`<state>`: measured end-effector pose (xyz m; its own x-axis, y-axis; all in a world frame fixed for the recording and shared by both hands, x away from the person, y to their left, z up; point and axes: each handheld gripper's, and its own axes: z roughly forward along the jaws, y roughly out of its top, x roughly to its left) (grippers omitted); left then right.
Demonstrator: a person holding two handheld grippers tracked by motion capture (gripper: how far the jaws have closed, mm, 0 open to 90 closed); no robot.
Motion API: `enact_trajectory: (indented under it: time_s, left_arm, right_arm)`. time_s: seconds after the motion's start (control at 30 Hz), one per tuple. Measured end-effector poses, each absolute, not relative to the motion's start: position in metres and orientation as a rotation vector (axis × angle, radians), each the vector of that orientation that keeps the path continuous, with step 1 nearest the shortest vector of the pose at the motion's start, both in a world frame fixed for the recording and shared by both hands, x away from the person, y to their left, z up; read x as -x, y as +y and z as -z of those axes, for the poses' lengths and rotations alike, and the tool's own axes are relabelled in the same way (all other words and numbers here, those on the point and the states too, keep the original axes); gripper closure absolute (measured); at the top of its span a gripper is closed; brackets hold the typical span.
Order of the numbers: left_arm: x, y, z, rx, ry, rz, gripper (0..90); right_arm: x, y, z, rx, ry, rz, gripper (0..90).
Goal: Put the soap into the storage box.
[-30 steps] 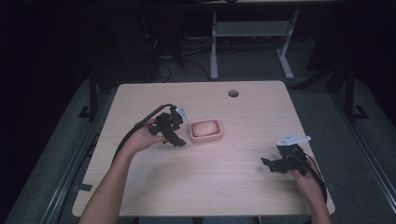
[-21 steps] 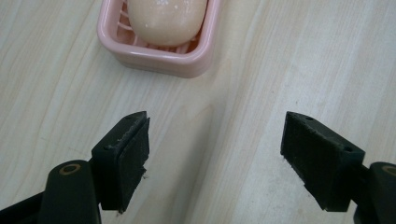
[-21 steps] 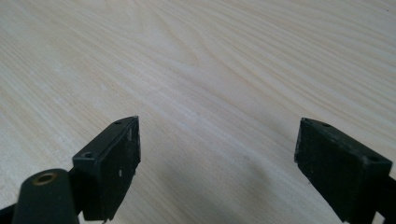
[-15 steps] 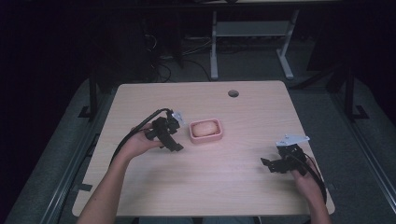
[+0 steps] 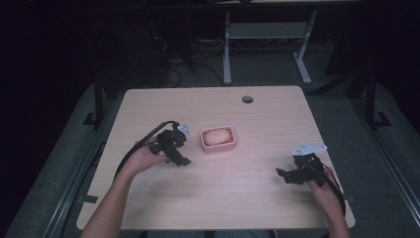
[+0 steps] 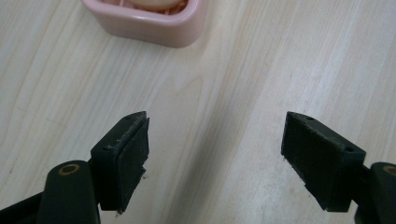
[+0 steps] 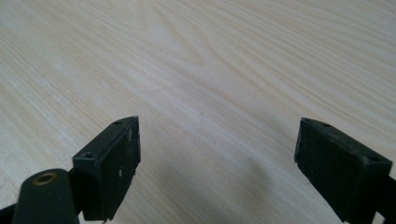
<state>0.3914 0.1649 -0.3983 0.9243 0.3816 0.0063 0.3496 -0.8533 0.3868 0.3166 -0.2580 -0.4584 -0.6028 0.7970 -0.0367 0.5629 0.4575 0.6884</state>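
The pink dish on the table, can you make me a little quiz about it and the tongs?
1. True or false: the left tongs are gripping the pink dish.
2. Which tongs are nearer the dish: A) left, B) right?
3. Fill in: both tongs are ____ (open or shut).

Key: 1. False, they are open beside it, apart from it. 2. A. 3. Open, with bare table between the jaws.

No readable text, label, brand, number or sign is showing anywhere on the tabletop [image 5: 267, 124], nor on the pink dish [image 5: 218, 139] sitting near its middle.
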Motion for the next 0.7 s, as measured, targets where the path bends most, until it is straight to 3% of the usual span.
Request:
enact_trajectory:
  time_s: [0.7]
  left_arm:
    - [-0.369,0.178,0.407,-2.690,0.532,-0.117,23.2]
  right_arm:
    - [-0.316,-0.256,0.459,-1.145,2.368,-0.898,13.9]
